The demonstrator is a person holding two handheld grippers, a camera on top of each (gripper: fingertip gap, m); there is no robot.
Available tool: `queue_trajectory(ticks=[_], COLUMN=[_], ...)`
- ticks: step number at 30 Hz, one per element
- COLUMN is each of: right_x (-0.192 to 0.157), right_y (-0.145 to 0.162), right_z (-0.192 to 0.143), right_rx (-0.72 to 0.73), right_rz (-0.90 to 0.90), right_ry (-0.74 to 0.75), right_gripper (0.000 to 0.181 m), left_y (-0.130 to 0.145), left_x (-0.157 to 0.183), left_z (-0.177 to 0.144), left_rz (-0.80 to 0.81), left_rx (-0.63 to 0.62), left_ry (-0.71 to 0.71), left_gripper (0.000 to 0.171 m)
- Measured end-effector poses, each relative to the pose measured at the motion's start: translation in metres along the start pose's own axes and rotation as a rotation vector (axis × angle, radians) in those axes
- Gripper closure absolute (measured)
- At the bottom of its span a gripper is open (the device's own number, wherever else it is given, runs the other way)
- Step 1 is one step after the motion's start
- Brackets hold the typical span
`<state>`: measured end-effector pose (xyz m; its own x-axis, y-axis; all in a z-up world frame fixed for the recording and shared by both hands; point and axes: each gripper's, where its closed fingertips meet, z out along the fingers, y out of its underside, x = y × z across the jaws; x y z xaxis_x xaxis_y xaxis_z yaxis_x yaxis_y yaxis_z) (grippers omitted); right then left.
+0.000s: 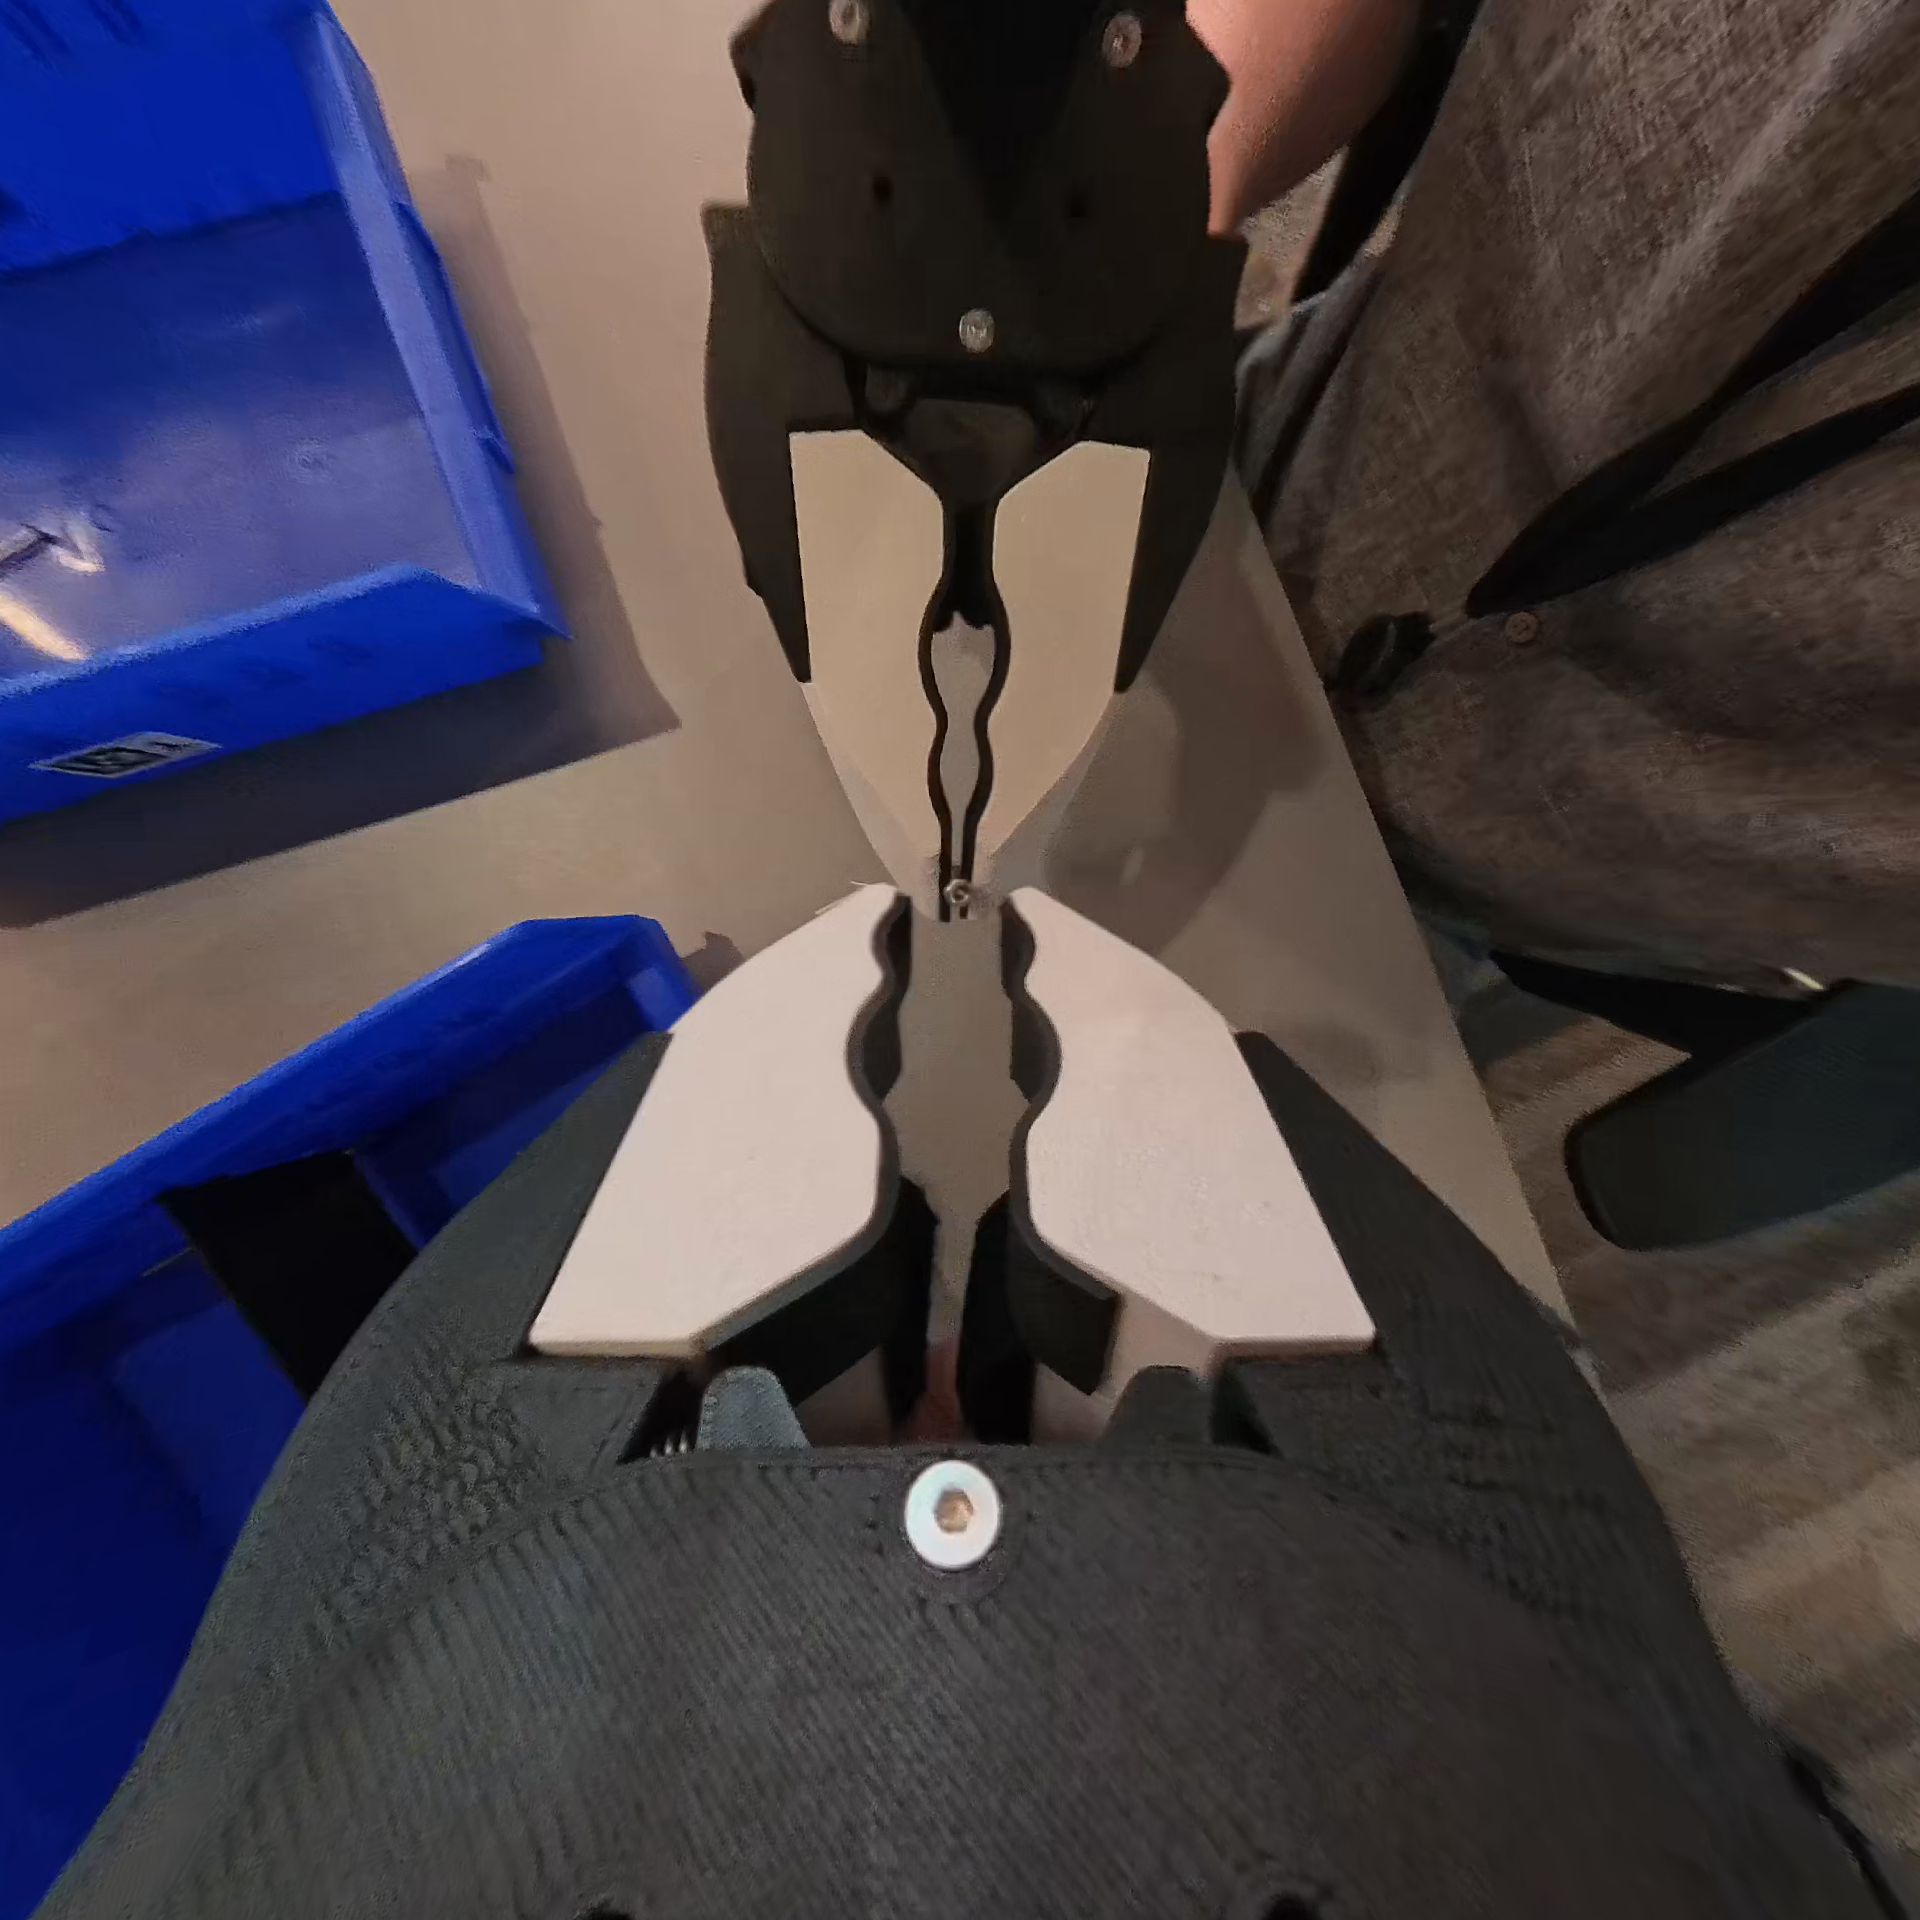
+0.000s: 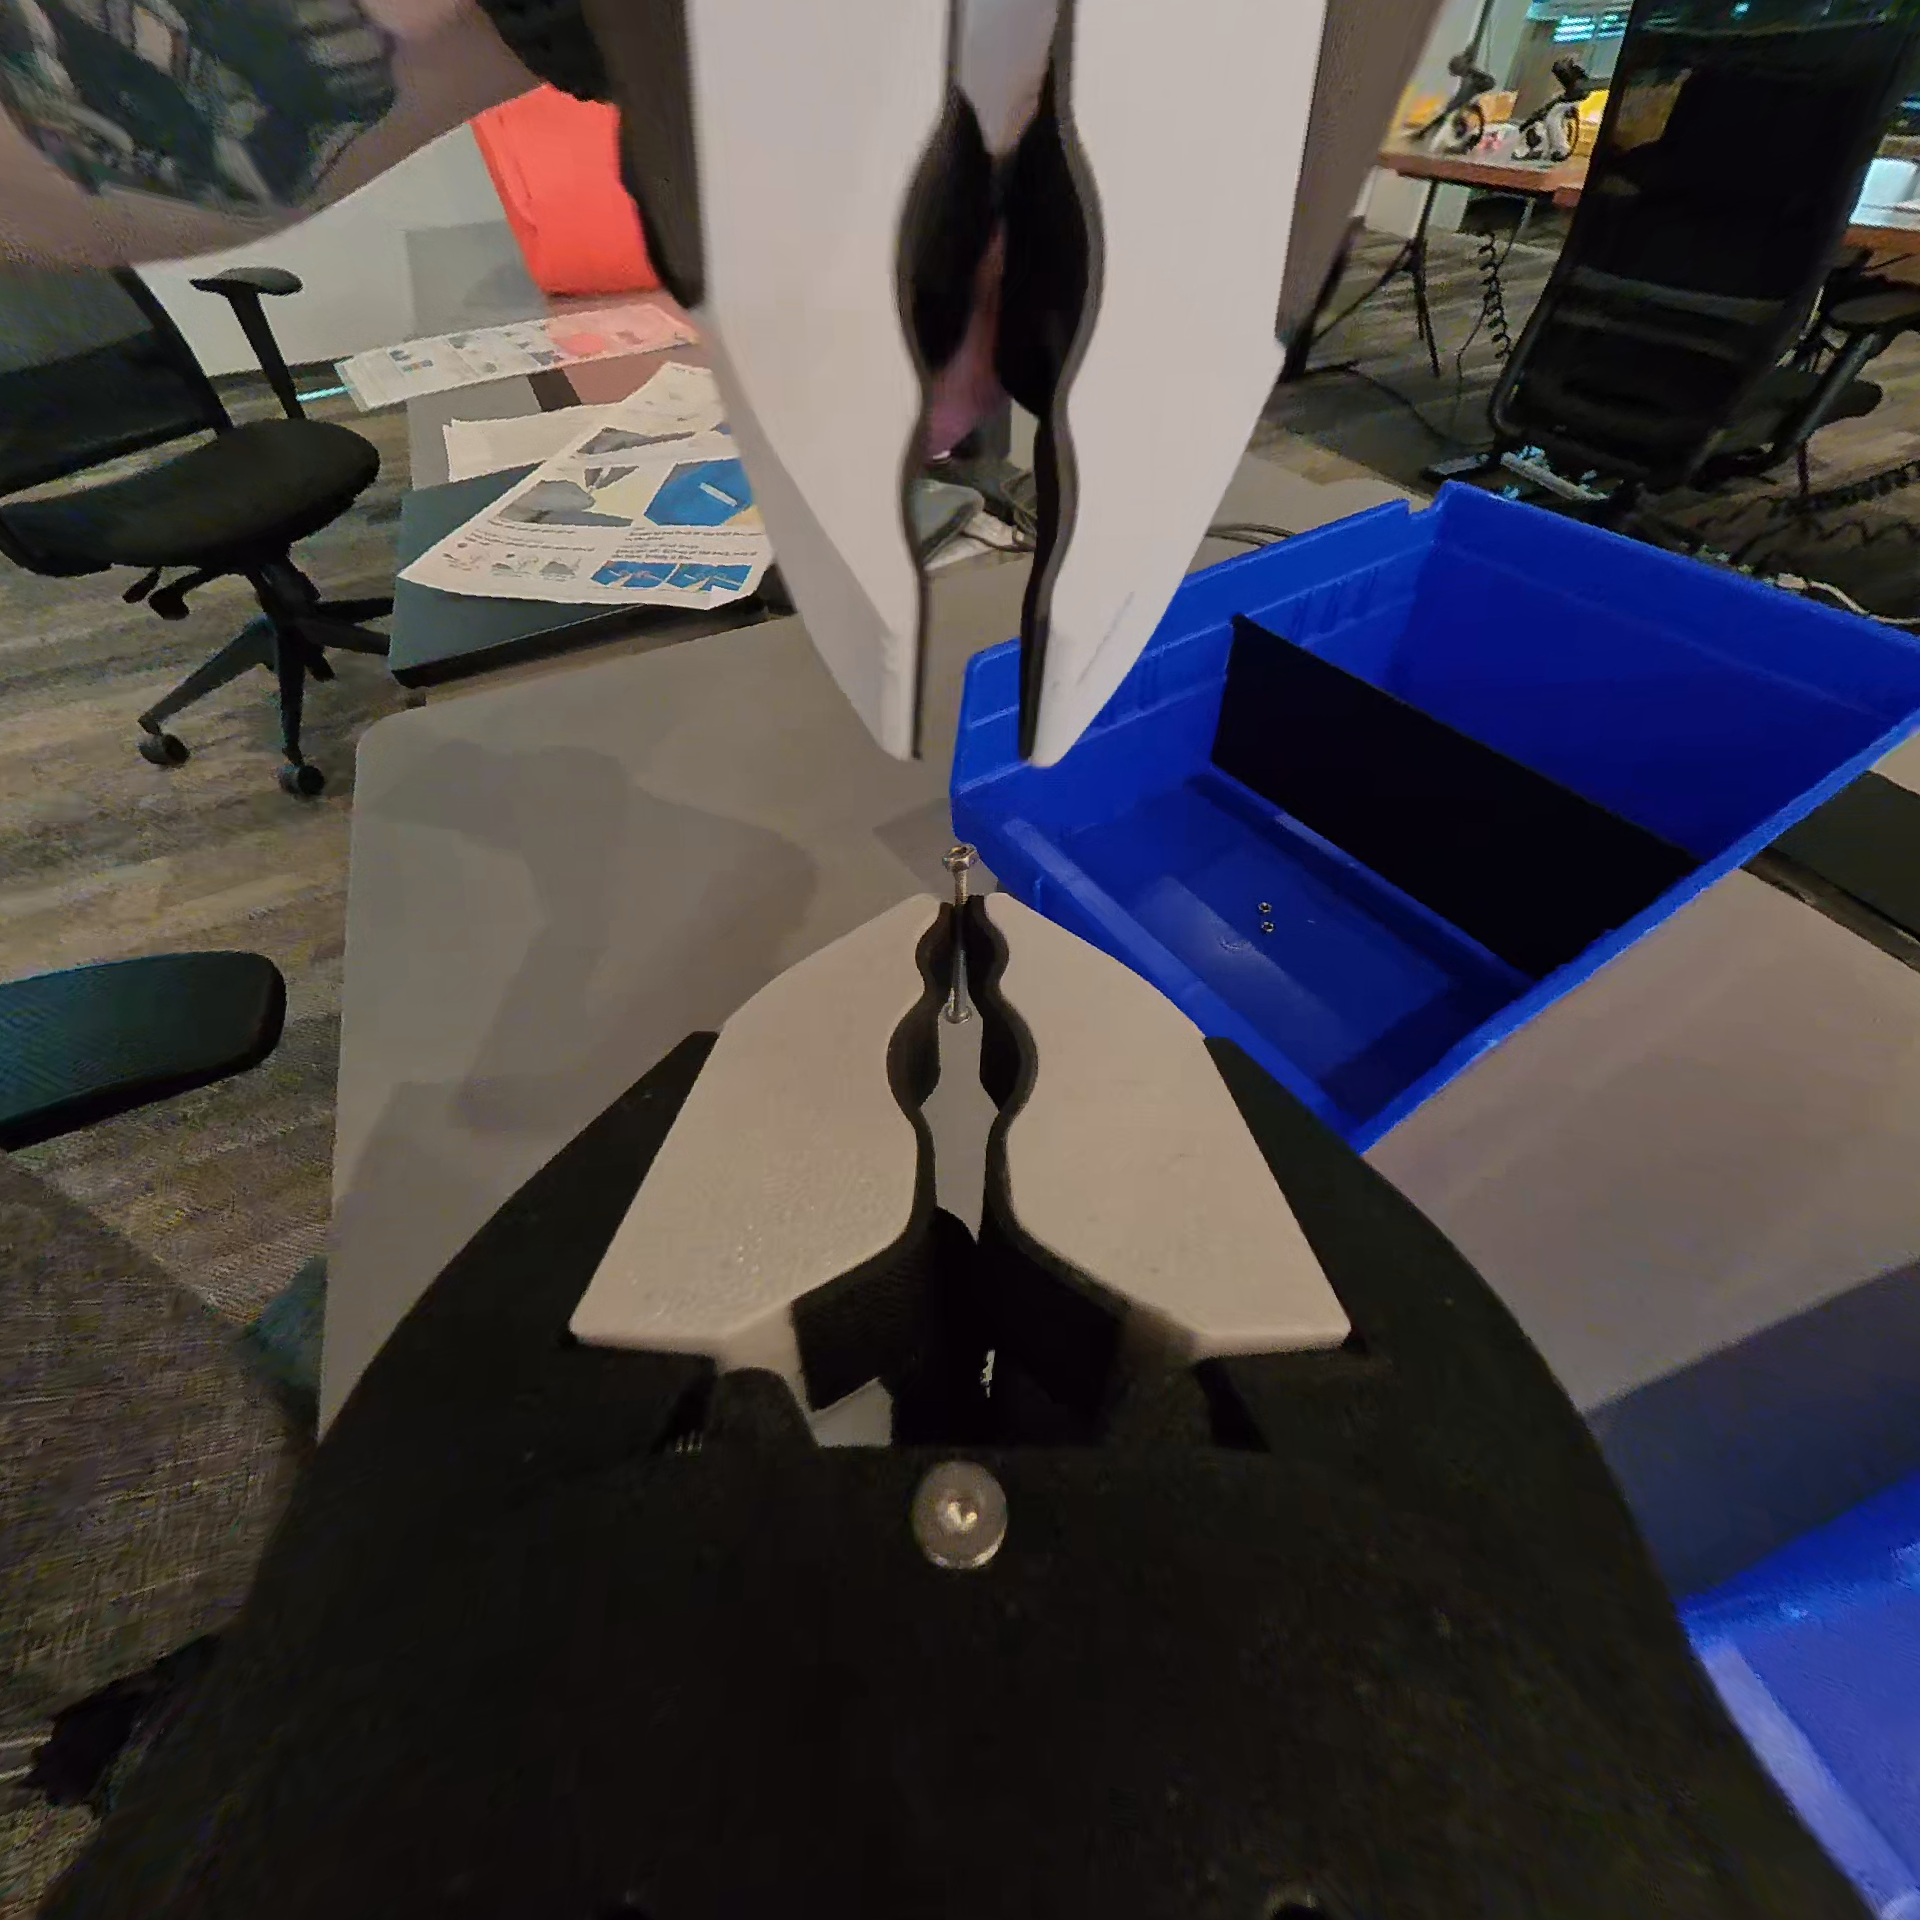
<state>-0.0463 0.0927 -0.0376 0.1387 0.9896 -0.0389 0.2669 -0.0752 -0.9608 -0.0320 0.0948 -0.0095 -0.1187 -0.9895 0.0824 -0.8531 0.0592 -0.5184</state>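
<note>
My right gripper point(image 2: 963, 902) is shut on a small silver screw point(image 2: 958, 935), whose head sticks out past the fingertips. In the left wrist view the right gripper point(image 1: 956, 906) points toward me, with the screw point(image 1: 957, 894) pinched at its tips. My left gripper point(image 1: 956, 900) is open, its white pads point(image 1: 769, 1122) on either side of the screw head and apart from it. In the right wrist view the left gripper point(image 2: 977, 756) hangs just above the screw with its jaws slightly apart. Both are over a grey table point(image 2: 623, 831).
A blue bin point(image 2: 1610, 623) with a black divider point(image 2: 1434, 790) stands right of the screw, with two tiny parts point(image 2: 1265, 914) inside. It also shows in the left wrist view point(image 1: 416, 1039). A second blue bin point(image 1: 312, 634) lies farther off. Office chairs point(image 2: 208, 488), papers point(image 2: 603, 520) and carpet surround the table. Only a small space, under 4 cm, lies between the two pairs of fingers.
</note>
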Motion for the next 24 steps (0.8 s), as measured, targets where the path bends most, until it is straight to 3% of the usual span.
queue_trajectory(ticks=[2, 7, 24], right_x=[0.001, 0.005, 0.007], right_y=[-0.001, -0.002, 0.001], right_z=[-0.001, -0.003, -0.001], right_rx=[0.009, 0.018, -0.012], right_rz=[0.025, 0.067, 0.069], right_ry=[-0.011, -0.021, 0.015], right_gripper=[0.179, 0.179, 0.179], left_y=[-0.004, 0.0, 0.007], left_x=[0.0, -0.008, -0.008], left_z=[-0.003, -0.001, 0.017], left_rz=[0.019, 0.101, 0.145], left_rx=[0.02, -0.01, -0.069], left_ry=[-0.068, -0.268, -0.319], left_gripper=[0.147, 0.149, 0.156])
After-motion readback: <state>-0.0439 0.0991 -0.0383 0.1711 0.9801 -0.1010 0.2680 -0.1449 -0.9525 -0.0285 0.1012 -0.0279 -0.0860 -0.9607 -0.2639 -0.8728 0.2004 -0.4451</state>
